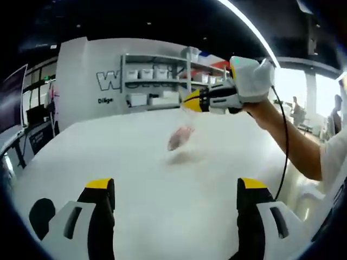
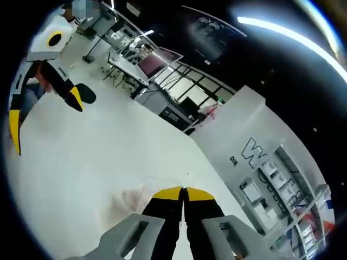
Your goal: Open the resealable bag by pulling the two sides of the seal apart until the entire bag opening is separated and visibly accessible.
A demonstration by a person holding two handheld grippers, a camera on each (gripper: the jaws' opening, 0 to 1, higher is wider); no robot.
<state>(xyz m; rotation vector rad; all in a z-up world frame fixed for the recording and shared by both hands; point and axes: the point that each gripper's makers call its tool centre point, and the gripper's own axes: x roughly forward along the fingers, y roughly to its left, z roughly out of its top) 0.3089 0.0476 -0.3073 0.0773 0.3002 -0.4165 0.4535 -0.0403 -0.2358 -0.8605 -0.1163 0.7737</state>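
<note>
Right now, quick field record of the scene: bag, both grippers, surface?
bag: small clear resealable bag with pinkish contents, blurred, on the table; seal state cannot be told
surface: white table
left gripper: jaws wide apart, empty, low over the near table
right gripper: jaws closed together, yellow tips touching; whether they pinch anything cannot be told
right gripper position: raised beyond the bag, apart from it

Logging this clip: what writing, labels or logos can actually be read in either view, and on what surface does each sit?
"W": large outlined letter on the white wall, the rest of the word hidden by the shelf unit; it shows on the same wall in the right gripper view.
"Dilige": small dark text under it, blurred, so the reading is uncertain.
Bins on the shelf unit: no readable labels.
Bag on the table: blurred, nothing readable.
</note>
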